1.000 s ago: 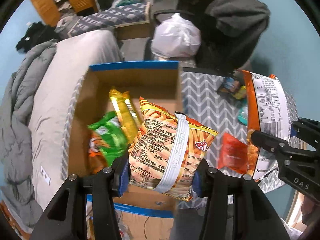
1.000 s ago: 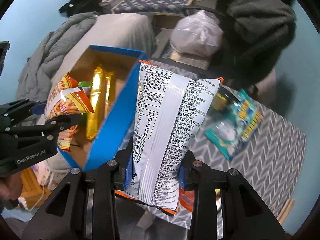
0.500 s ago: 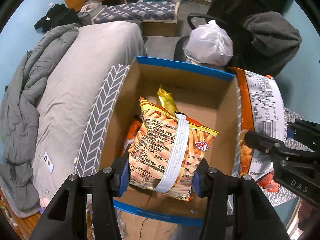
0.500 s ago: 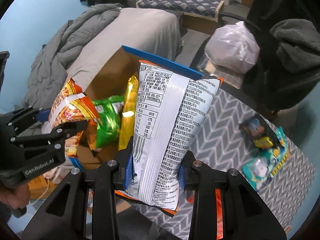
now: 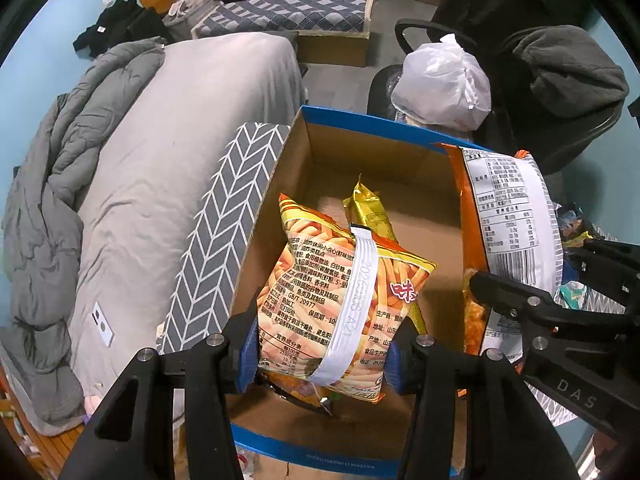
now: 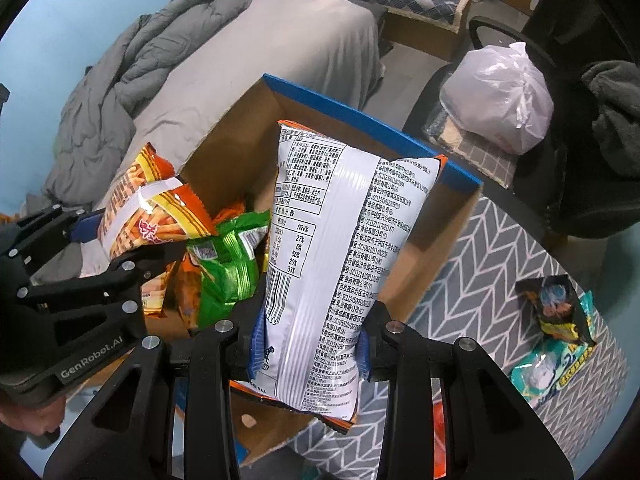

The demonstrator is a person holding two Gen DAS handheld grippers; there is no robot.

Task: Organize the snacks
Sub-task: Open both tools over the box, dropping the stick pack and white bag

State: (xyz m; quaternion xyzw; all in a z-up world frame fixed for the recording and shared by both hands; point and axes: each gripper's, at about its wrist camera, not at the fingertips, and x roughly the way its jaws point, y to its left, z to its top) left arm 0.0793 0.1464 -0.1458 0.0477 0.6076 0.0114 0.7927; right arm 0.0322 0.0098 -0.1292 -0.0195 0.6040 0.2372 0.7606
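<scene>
L gripper clamped on orange fries-print bag, blue pads pressing both sides of its lower half; bag hangs over the open cardboard box, near the box's near-left part

R gripper clamped on white-backed chip bag, held upright, its lower end just above the box's near-right wall

Box: blue rim, brown inside, sits at the corner of a table w/ grey chevron cloth. Left wall lies close along the bed, so little room that side. Far rim backs onto an office chair carrying a white plastic bag. Right of the box the cloth is mostly bare

L view only: gold packet standing inside the box behind the fries bag; far half of the box floor bare, approx; chevron strip along the left wall's outer face

R view only: green packet w/ an orange one below it, inside the box between the two grippers; teal and dark packets still out on the cloth, well apart from the box; small pale bit on the box floor near the front, too small to tell what; part of a hand under the L gripper

Far: grey duvet heaped on the bed's left side, second low bed w/ diamond cover beyond
</scene>
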